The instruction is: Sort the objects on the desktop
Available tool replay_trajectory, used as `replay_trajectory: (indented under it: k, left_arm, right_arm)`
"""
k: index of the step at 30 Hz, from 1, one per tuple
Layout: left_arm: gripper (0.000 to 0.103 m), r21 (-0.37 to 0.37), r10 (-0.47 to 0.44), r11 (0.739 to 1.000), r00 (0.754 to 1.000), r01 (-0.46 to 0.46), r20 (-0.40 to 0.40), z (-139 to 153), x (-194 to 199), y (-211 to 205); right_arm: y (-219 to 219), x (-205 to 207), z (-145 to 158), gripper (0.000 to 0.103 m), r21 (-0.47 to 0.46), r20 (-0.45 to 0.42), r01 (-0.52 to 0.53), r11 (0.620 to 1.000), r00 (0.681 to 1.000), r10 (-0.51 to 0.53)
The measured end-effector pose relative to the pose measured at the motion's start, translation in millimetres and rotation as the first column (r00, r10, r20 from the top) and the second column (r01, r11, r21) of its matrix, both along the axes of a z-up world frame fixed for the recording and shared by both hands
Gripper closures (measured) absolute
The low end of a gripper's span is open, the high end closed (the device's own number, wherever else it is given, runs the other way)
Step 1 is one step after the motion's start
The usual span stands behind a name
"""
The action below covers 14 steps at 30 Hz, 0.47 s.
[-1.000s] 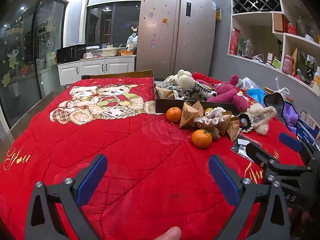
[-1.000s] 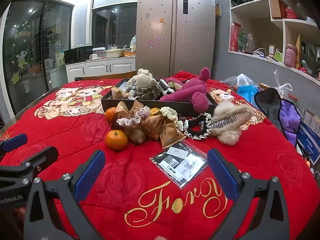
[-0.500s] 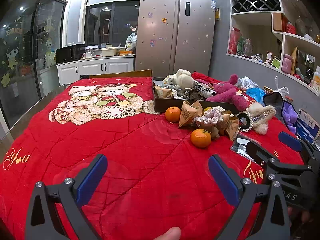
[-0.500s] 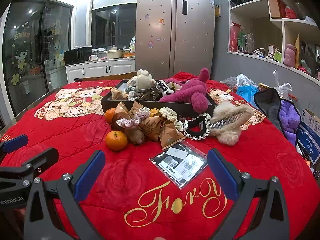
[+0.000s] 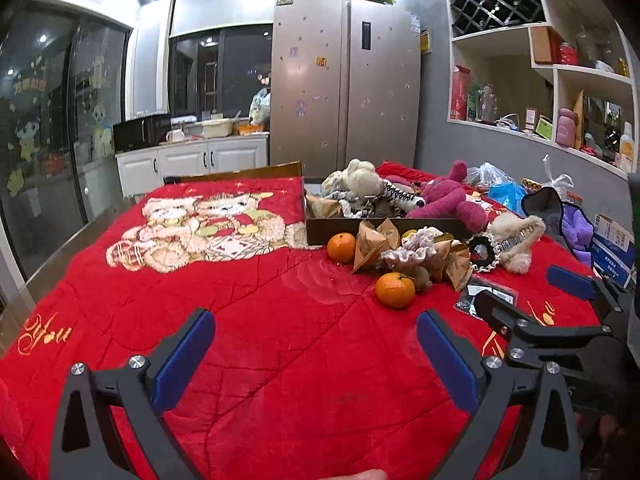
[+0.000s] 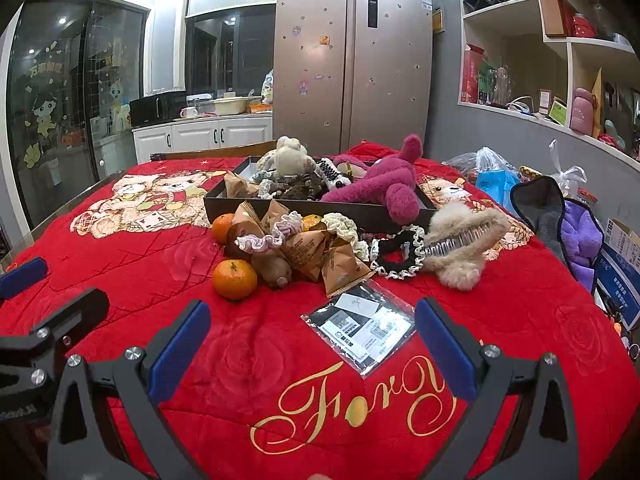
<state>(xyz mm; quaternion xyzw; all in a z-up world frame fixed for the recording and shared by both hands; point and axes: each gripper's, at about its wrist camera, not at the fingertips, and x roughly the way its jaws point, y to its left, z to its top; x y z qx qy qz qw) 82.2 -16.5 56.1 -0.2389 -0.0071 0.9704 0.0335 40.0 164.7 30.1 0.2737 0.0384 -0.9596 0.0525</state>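
Jaws of both grippers spread, holding nothing; scene unchanged, nearest orange (image 6: 234,280) same spot.

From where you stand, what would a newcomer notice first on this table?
The bright red blanket covering the table, with gold lettering near the camera. Then the magenta plush toy draped over the dark tray's right front edge, and the tangerine lying nearest, left of the brown paper packets.

Bright ceiling light, fisheye warp, dark corners
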Motion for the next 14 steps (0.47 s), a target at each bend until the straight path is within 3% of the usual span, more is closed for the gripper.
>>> replay_trajectory:
  k: [8,14]
  left_arm:
    - [0.0,-0.005,0.008,1.0,0.999,-0.008,-0.036,3.9,4.4,0.0]
    - [0.0,-0.016,0.007,1.0,1.0,-0.007,-0.006,1.2,-0.5,2.1]
  right_arm:
    - [-0.1,0.7,0.2,0.0,0.0,0.0,0.001,1.0,1.0,-0.001]
    - [0.4,0.0,-0.1,0.0,-0.002,0.003,0.003,1.0,1.0,-0.003]
